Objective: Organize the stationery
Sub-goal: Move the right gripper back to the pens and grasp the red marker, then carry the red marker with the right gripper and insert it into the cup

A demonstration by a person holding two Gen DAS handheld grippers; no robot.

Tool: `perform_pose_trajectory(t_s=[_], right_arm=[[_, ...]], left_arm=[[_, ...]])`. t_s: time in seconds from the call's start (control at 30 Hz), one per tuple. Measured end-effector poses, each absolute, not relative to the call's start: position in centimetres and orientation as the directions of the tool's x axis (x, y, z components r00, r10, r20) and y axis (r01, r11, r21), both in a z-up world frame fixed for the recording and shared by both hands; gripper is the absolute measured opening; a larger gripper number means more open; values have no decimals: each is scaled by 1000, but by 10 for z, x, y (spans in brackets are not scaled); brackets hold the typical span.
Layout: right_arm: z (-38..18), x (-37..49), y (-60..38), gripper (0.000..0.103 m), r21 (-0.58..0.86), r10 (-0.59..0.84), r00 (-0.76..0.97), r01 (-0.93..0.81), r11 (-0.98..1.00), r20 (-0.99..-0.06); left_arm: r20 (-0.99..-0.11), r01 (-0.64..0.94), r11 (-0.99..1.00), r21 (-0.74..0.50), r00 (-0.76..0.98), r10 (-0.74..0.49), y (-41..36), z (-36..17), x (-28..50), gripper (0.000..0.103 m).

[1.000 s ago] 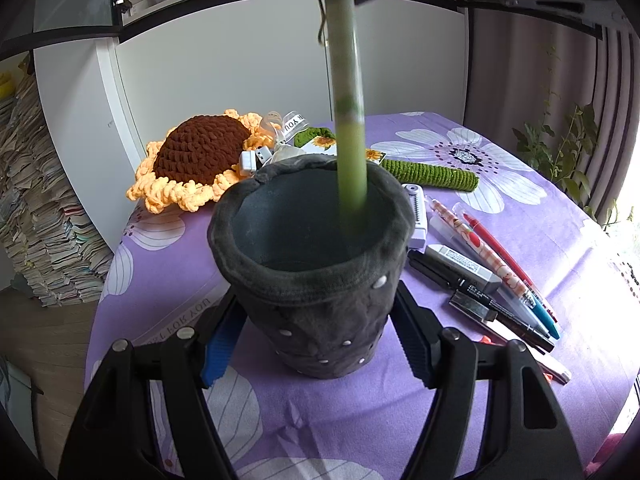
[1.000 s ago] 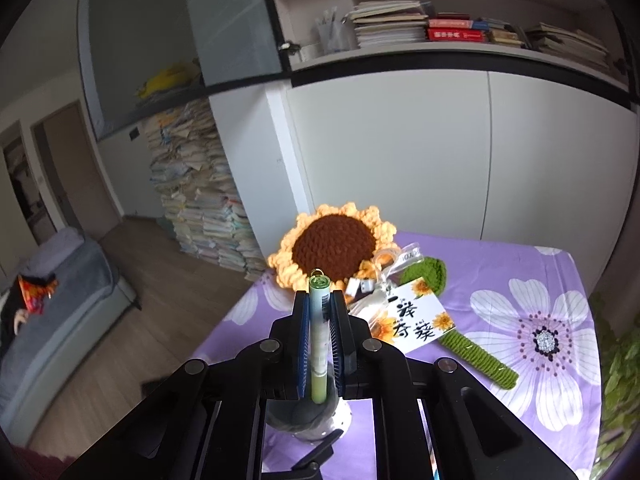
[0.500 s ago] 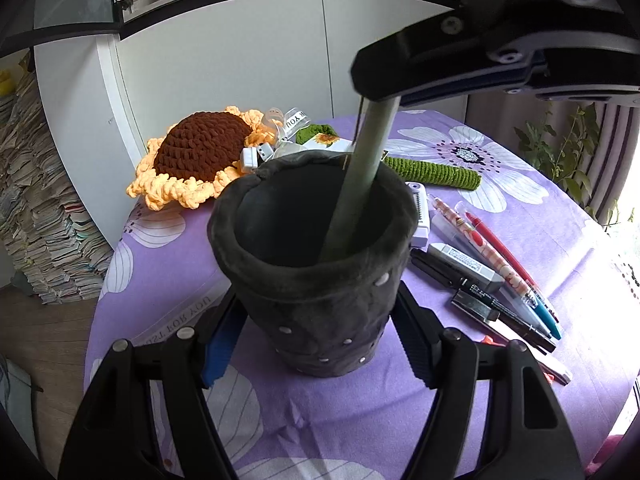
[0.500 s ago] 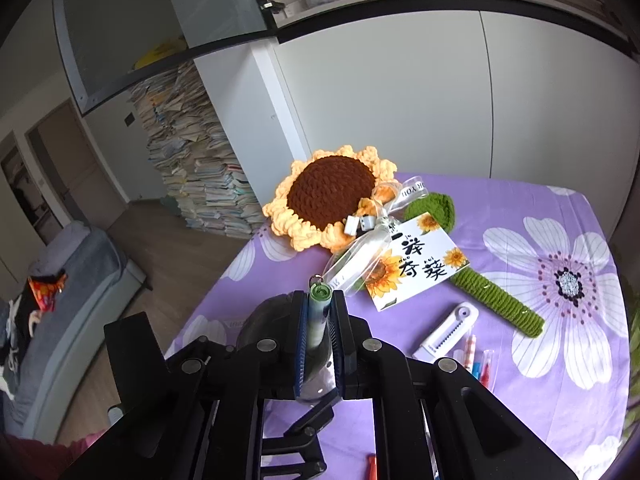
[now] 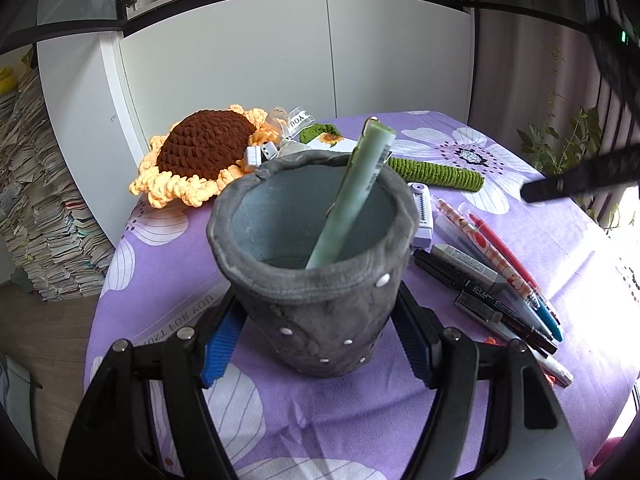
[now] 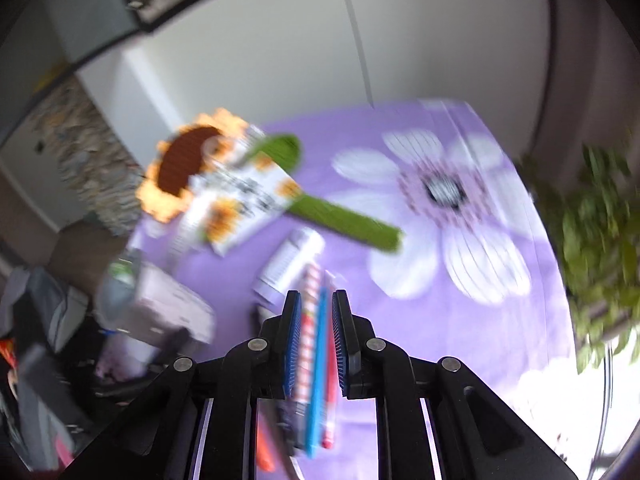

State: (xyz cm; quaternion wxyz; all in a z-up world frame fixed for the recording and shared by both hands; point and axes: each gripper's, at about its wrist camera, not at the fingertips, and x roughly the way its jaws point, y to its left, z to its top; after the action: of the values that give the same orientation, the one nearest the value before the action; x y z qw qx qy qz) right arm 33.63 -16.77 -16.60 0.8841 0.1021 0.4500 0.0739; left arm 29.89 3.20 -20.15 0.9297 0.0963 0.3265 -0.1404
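A green pen [image 5: 352, 196] is being left leaning in a grey felt pen holder [image 5: 320, 292] on a purple flowered tablecloth [image 5: 500, 208].

The holder is being gripped at its base by the left gripper [image 5: 316, 336], its blue pads pressed against both sides, the pen's tip tilted toward the far rim. A crocheted sunflower [image 5: 200, 156] and a white correction tape [image 5: 420, 216] are lying behind and beside the holder, and a row of loose pens [image 5: 496, 276] is spread just to its right. In the blurred right wrist view, the right gripper [image 6: 316, 336] is being held over those pens, its narrow jaws opening with nothing clamped between them, the pens [image 6: 316, 360] seen through the gap.
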Motion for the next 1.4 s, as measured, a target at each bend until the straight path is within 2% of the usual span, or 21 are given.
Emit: perform_pose_trajectory(t_s=[0.17, 0.97, 1.07, 1.17, 1.4], right_arm=[[-199, 344, -181, 14, 265, 222, 518, 9, 964, -826], [-218, 406, -157, 14, 265, 236, 465, -2, 964, -854], [-217, 405, -156, 12, 264, 240, 455, -11, 964, -858], [-207, 399, -159, 11, 268, 232, 488, 4, 963, -841], [-140, 349, -166, 11, 268, 240, 629, -51, 962, -739]], left_arm=[[-637, 325, 942, 88, 745, -197, 34, -202, 301, 71], [-652, 332, 941, 58, 727, -216, 36, -204, 304, 70], [-652, 332, 941, 59, 727, -216, 36, -204, 304, 70], [-647, 330, 942, 64, 732, -213, 35, -204, 303, 70], [-641, 326, 942, 76, 740, -205, 34, -202, 301, 70]])
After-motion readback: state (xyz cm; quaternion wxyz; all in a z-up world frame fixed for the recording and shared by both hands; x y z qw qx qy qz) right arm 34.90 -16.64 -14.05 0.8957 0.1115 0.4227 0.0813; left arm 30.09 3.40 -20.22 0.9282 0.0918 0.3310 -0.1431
